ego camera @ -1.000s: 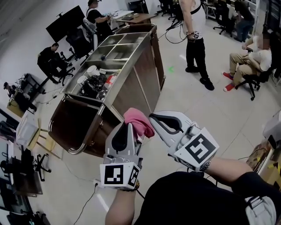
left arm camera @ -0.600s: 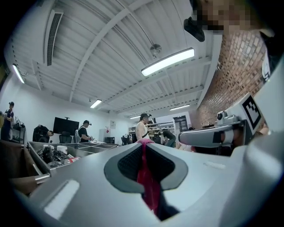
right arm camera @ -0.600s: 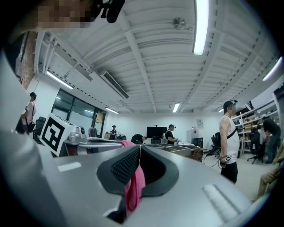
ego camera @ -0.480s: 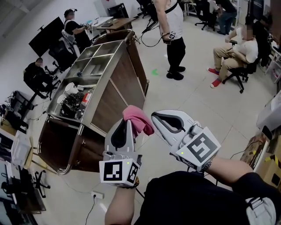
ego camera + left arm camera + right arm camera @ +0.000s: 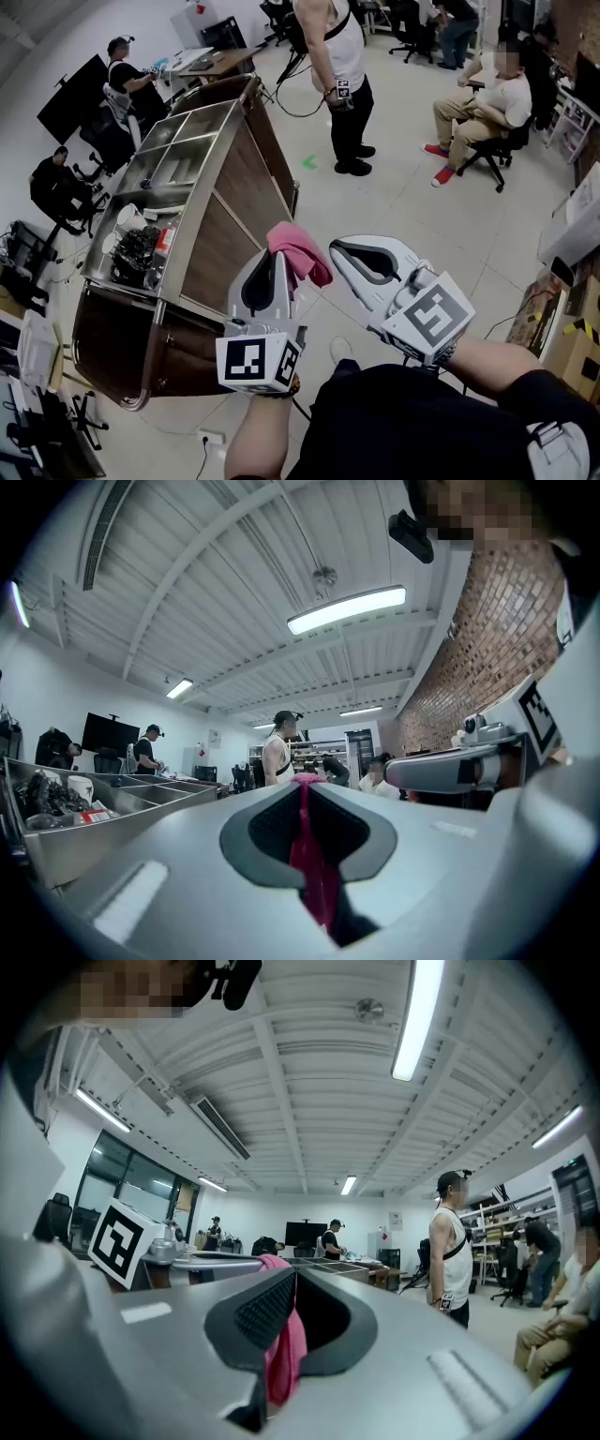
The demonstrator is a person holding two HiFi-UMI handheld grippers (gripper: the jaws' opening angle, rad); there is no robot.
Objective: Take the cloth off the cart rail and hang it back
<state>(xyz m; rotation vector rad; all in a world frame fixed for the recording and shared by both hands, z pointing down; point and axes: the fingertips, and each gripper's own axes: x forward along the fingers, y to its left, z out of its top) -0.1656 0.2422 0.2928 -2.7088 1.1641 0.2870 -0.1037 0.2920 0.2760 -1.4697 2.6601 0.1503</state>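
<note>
The pink cloth (image 5: 302, 253) hangs bunched in the air between my two grippers, to the right of the steel-topped wooden cart (image 5: 230, 202). My left gripper (image 5: 277, 251) is shut on it; in the left gripper view the cloth (image 5: 307, 855) shows as a thin strip pinched between the jaws of that gripper (image 5: 305, 785). My right gripper (image 5: 336, 251) is shut on the cloth too, and in the right gripper view a fold (image 5: 283, 1340) droops from the right gripper (image 5: 291, 1274). The cart's curved rail (image 5: 122, 398) lies low at the left, apart from both grippers.
The cart's top holds bins with cups and clutter (image 5: 141, 248). A person (image 5: 342, 75) stands beyond the cart and another sits on a chair (image 5: 483, 108) at the right. People work at desks (image 5: 66, 178) on the left. Cardboard boxes (image 5: 562, 323) stand at the right.
Both grippers, still close together with the cloth in them, have moved along the cart's side; the cart has slid left and down in the head view. Neither grip has changed.
</note>
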